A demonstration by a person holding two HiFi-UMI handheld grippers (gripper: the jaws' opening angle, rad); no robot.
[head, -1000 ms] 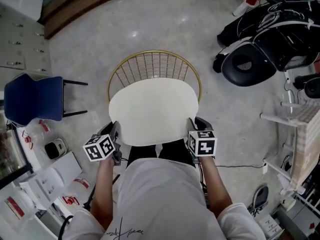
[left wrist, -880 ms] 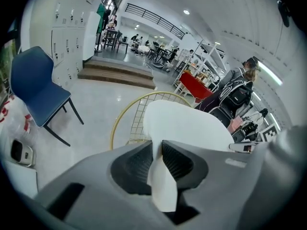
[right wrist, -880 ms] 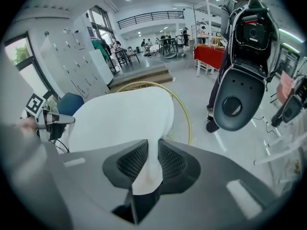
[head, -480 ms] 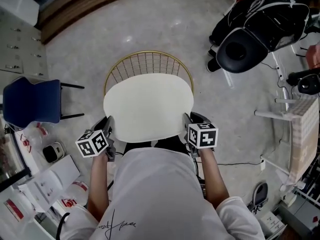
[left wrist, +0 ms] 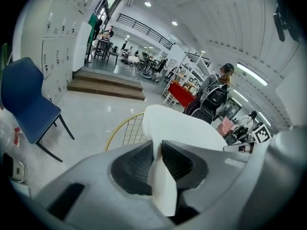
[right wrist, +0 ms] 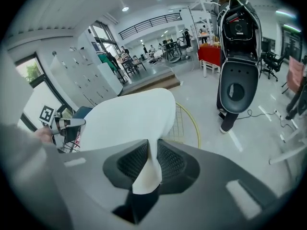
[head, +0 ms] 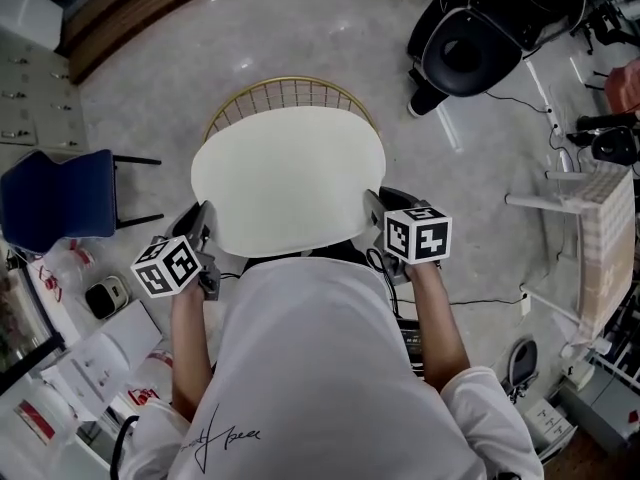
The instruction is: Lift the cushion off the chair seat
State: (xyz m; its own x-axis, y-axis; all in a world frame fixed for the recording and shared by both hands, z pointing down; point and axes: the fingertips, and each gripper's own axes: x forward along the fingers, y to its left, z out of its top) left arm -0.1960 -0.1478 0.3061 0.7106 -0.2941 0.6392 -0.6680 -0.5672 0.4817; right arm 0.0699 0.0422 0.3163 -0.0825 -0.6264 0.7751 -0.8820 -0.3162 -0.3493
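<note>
Head view puts the cream cushion (head: pixel 288 178) straight in front of the person, spread flat over the chair (head: pixel 290 90), whose gold wire back shows only past the cushion's far edge. The left gripper (head: pixel 203 233) has the cushion's near left edge and the right gripper (head: pixel 374 214) its near right edge. In each gripper view the ribbed pads stand almost together with a fold of cream cover pinched between them, so both pairs of jaws are clamped on the cushion.

The step in hand reads as the lift itself. The seat is hidden beneath the cushion, so whether the cushion has fully cleared it cannot be told for sure. In the left gripper view the cushion seems to sit above the wire back, which suggests that it has.

The next move calls for both hands rising evenly with the pinch kept firm, so the thin fold does not slip out and the far edge does not catch the wire back. A blue chair (head: pixel 55 198) and a black office chair (head: pixel 470 48) stand well apart and pose no obstacle.
</note>
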